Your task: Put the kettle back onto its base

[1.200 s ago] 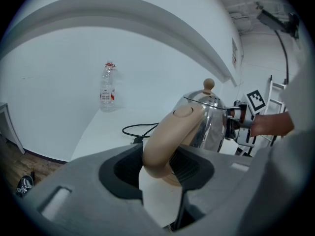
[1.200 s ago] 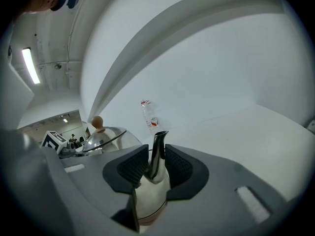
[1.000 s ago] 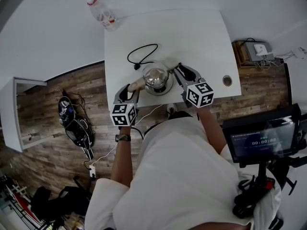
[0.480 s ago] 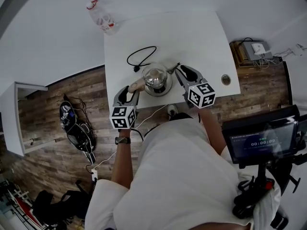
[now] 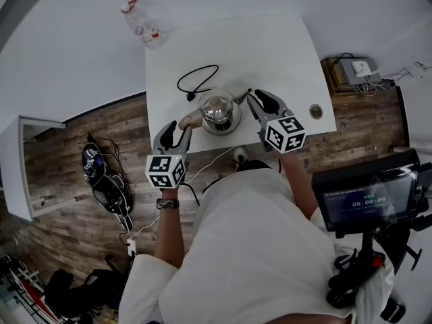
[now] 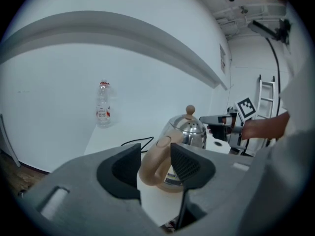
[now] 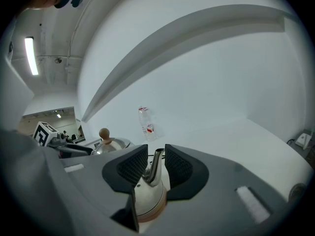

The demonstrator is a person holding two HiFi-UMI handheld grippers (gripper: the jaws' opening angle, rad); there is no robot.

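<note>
Head view is showing one white surface [image 5: 270, 52] carrying one steel kettle [image 5: 219, 109], which is sitting upright on its one round base [image 5: 233, 127] near the front edge. One black cord [image 5: 199, 79] is lying in a loop just behind the kettle, and one clear bottle [image 5: 142, 22] is standing at the far left corner, well apart from everything else. Two hand-held grippers are flanking the kettle, each bearing one marker cube. The left hand-held gripper [image 5: 178, 128] is hovering just beside the kettle's one tan handle [image 5: 191, 119]. Its jaws have just been opening and are standing wide. In the left gripper view the handle is showing in the gap between the two pads, and neither pad is pressing on it. The right hand-held gripper [image 5: 256, 98] is hovering on the other side, near the one thin spout [image 5: 241, 98]. Its jaws have also just been opening and are standing wide. In the right gripper view the spout is rising in the gap with clear space on both sides, so nothing is being held. One round knob [image 6: 190, 110] is topping the lid. The person is standing at the front edge of the surface, holding one hand-held gripper in each hand, with wooden floor [image 5: 88, 127] showing to the left.
</note>
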